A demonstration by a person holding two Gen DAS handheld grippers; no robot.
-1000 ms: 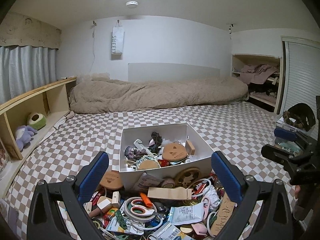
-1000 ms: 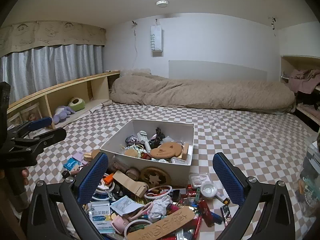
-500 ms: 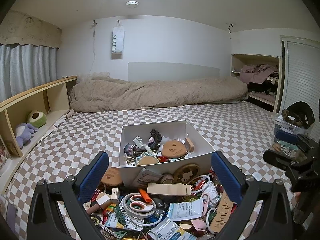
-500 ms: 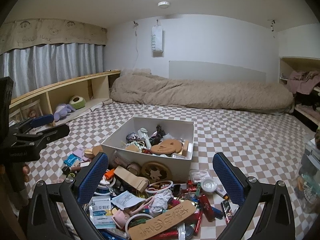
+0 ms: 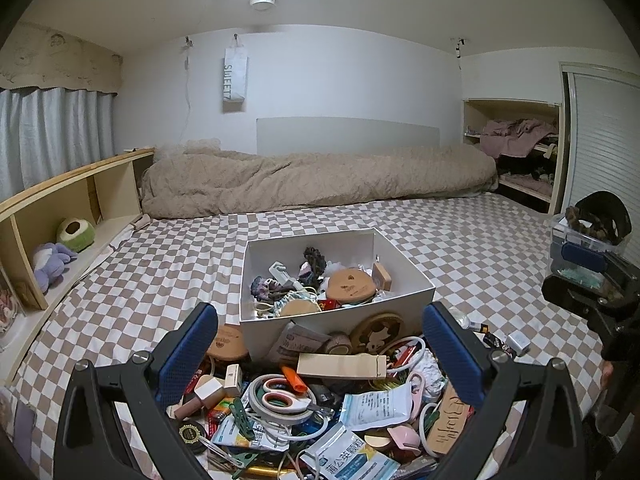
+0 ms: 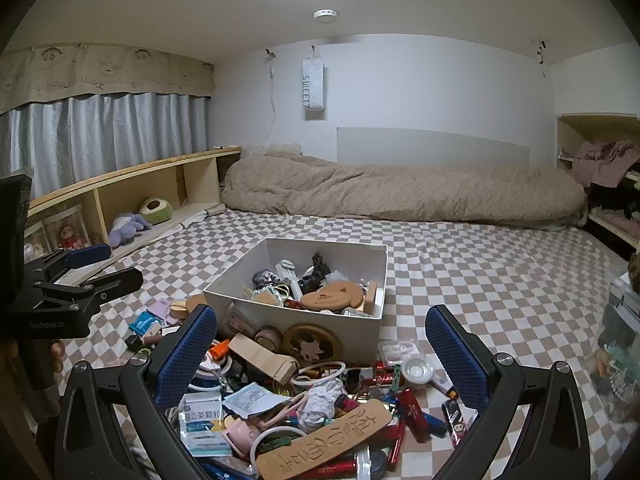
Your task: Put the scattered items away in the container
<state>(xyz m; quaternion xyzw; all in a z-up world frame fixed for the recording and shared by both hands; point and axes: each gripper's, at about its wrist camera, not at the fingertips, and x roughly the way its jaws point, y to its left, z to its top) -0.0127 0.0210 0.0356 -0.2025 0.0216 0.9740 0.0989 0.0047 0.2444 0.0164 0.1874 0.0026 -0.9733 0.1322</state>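
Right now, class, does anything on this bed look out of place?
Yes: a heap of small clutter lies spilled on the checked sheet in front of the white box, not inside it. Both tongs hang open, empty.

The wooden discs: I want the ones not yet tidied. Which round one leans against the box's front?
The wooden disc with the cat cutout leans on the white box; the plain disc lies inside.

We record a brown-and-white checkered bedspread (image 5: 460, 240) under a white box (image 5: 416, 280). The blanket (image 5: 320, 178) is beige, the curtains (image 6: 100, 136) grey under a tan valance (image 6: 100, 70) with line drawings. Gripper pads (image 6: 184, 356) are blue on black arms. The scissors (image 5: 276, 394) have orange-and-white handles; the plush toy (image 5: 52, 260) is lavender.
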